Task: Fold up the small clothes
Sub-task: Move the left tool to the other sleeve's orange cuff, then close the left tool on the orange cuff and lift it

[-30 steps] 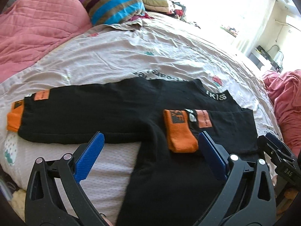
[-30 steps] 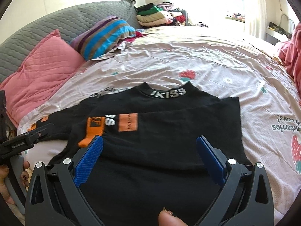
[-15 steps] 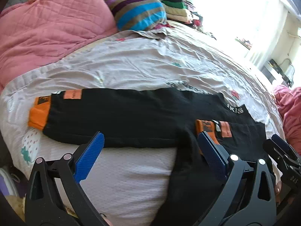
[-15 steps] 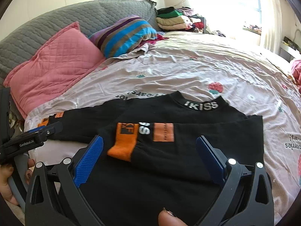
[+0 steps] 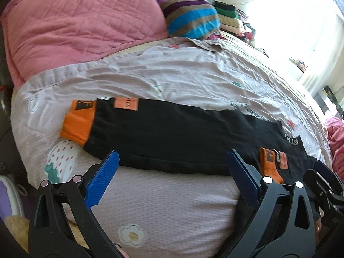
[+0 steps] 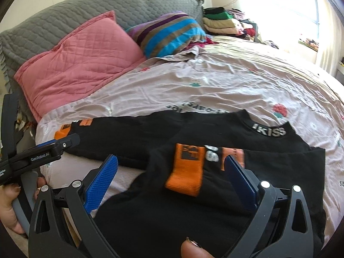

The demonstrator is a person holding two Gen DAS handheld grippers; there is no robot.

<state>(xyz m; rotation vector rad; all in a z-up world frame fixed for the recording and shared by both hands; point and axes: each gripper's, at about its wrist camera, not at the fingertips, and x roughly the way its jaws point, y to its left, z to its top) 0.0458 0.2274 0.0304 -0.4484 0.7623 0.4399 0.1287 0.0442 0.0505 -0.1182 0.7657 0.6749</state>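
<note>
A black long-sleeved shirt (image 6: pixel 247 204) lies flat on the bed, its collar (image 6: pixel 268 130) printed IKISS. One sleeve is folded across the body, with its orange cuff (image 6: pixel 187 172) lying on the chest. The other sleeve (image 5: pixel 172 133) stretches out to the left and ends in an orange cuff (image 5: pixel 75 124). My left gripper (image 5: pixel 172 157) hovers open at the near edge of that spread sleeve, touching nothing. Over the shirt's body, just short of the folded cuff, my right gripper (image 6: pixel 171 160) stands open and holds nothing.
A pink quilted pillow (image 6: pixel 81 60) and a striped pillow (image 6: pixel 169 34) lean on the grey headboard (image 6: pixel 64 19). Folded clothes (image 6: pixel 221 19) are stacked at the far side. A pink blanket (image 5: pixel 337 142) lies to the right. The bed's near edge drops off at the left.
The left gripper has swung left, from over the folded cuff to the spread sleeve. The right gripper has shifted left and closer to the folded cuff. Both stayed open.
</note>
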